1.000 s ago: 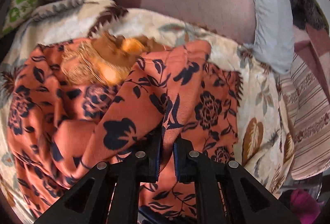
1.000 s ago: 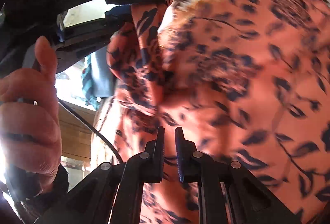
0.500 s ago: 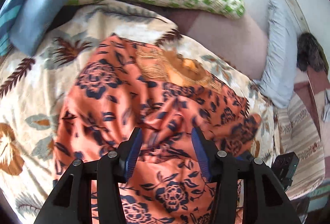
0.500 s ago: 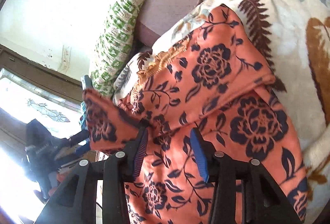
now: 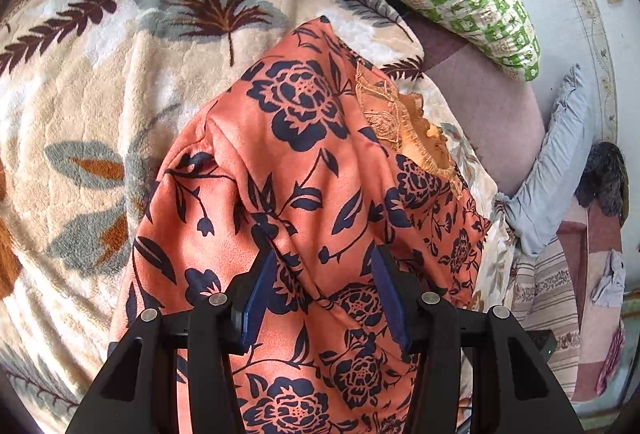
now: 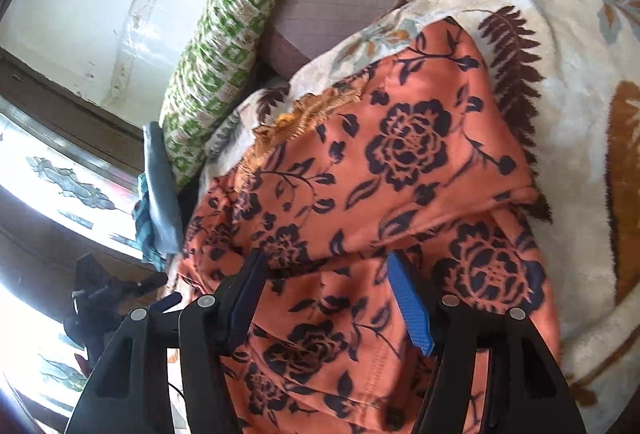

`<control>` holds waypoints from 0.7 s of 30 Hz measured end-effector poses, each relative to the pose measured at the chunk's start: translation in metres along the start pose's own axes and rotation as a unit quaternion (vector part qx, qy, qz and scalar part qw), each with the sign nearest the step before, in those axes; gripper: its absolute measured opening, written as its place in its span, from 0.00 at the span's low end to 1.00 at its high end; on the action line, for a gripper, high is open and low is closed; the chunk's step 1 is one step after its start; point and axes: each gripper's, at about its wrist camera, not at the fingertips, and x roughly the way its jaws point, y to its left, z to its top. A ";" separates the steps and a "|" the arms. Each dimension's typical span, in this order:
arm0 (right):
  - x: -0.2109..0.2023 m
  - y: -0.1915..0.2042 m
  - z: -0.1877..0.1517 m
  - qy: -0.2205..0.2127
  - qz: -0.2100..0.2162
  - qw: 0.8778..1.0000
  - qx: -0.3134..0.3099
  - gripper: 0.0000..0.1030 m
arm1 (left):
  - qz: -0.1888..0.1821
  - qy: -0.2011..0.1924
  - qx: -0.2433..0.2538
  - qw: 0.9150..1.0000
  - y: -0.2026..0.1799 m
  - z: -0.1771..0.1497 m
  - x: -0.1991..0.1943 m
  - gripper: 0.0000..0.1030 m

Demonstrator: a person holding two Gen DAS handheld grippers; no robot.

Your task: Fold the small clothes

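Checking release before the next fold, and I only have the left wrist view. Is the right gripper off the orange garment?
Observer: Yes. The right gripper has its jaws opening with nothing pinched; the orange garment lies under them.
Operator: Fold visible from there?
Observer: A folded edge crosses the garment just beyond the right fingers.
Operator: What borders that side?
Observer: The leaf-print blanket, bare beside the garment's edge.

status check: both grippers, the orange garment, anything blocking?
Left gripper open, empty; right gripper opening, nothing pinched. Orange floral garment lies partly folded on leaf-print blanket. Nothing in the way.
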 end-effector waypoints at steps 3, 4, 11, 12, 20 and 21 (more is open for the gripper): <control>0.002 -0.014 -0.011 0.010 -0.013 1.000 0.012 0.63 | 0.014 0.007 -0.014 1.000 0.004 0.006 0.020 0.48; 0.006 -0.016 -0.013 0.015 -0.020 1.000 0.011 0.63 | 0.018 0.011 -0.019 1.000 0.006 0.007 0.026 0.48; 0.024 0.011 -0.014 0.035 -0.028 0.997 -0.065 0.08 | 0.001 0.006 -0.044 0.999 0.016 0.013 0.031 0.48; 0.018 0.018 -0.008 0.026 -0.021 0.996 -0.077 0.08 | -0.003 0.002 -0.047 0.999 0.018 0.015 0.029 0.48; -0.036 0.018 0.083 -0.113 -0.016 0.991 -0.066 0.08 | -0.019 -0.009 -0.061 0.998 0.021 0.022 0.035 0.49; -0.029 0.008 0.088 -0.104 -0.024 0.993 -0.054 0.08 | -0.016 -0.006 -0.065 0.998 0.021 0.024 0.040 0.49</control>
